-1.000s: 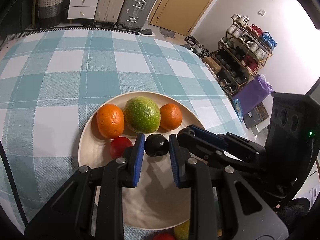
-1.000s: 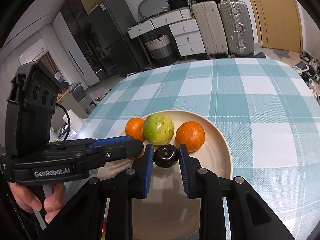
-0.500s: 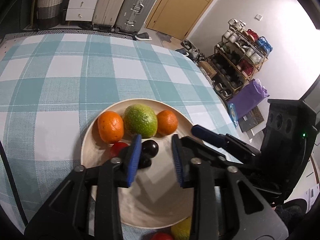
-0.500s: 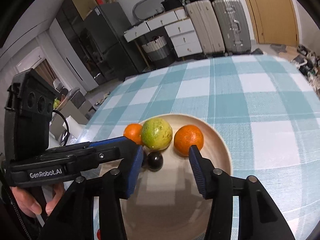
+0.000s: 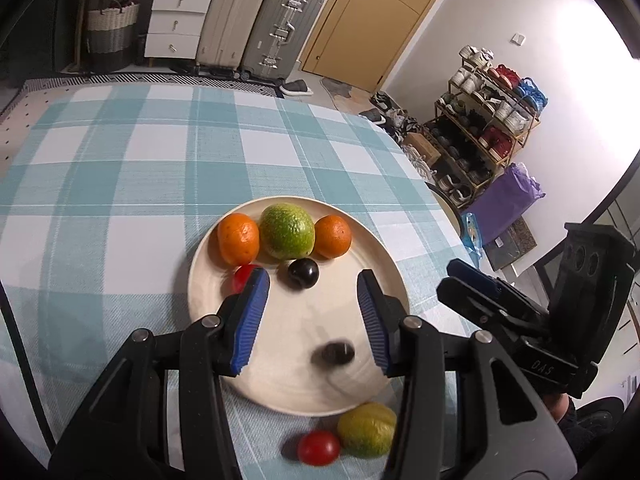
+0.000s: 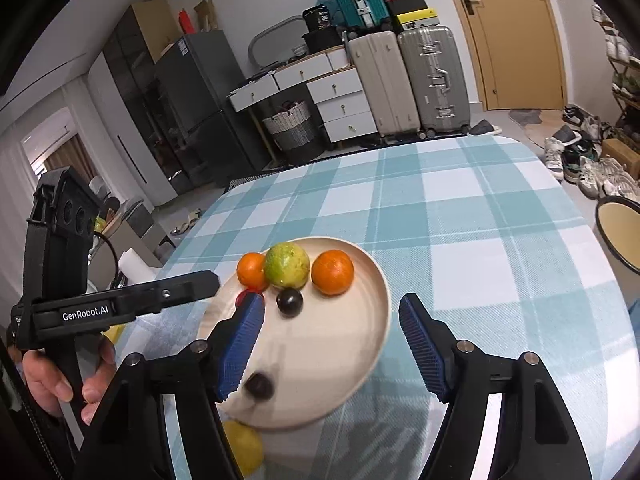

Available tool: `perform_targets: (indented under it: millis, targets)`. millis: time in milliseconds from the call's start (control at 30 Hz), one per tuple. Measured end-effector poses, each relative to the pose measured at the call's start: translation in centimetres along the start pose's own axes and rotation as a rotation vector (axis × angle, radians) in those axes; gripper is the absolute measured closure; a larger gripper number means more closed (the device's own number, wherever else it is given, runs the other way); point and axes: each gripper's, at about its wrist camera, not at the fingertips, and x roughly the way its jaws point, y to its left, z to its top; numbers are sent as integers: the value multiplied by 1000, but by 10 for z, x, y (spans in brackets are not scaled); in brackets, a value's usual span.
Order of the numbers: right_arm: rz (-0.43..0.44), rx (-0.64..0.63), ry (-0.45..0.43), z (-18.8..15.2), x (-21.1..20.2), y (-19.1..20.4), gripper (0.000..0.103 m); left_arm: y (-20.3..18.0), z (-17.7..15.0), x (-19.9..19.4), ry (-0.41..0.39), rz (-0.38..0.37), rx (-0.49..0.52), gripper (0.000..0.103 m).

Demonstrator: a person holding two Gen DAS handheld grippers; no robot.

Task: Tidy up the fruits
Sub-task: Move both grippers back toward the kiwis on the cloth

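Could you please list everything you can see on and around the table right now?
plate: 1, cream, middle of the table
oranges: 2, orange, either side of the green fruit at the plate's far edge
green fruit: 1, green, between the oranges
dark fruits: 2, near black, one by the green fruit, one blurred nearer on the plate
red fruits: 2, red, one on the plate, one on the cloth
yellow-green fruit: 1, on the cloth beside the plate
tablecloth: 1, teal and white check
suitcases: 2, beige and grey, by the door
left gripper: open
right gripper: open

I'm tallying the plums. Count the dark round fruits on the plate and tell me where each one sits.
2. One dark fruit sits just in front of the green fruit. The second dark fruit, blurred, lies near the plate's front edge. None elsewhere visible.
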Motion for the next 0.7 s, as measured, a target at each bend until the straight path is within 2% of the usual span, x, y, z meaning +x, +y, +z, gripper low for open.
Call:
perform_targets:
  millis: [267, 533, 567, 633, 700]
  targets:
    - [5, -34, -23, -14, -28, 10, 27, -7, -24, -34, -22, 44, 20, 58]
    - [20, -77, -24, -38, -53, 24, 26, -13, -63, -47, 5, 81, 43, 57]
    - [19, -81, -26, -40, -54, 25, 26, -13, -68, -46, 11, 91, 47, 56]
    - [17, -96, -27, -48, -60, 29, 25, -14, -78, -47, 22, 126, 50, 48]
    - [13, -109, -21, -53, -63, 32, 23, -14, -87, -48, 24, 158, 56, 46]
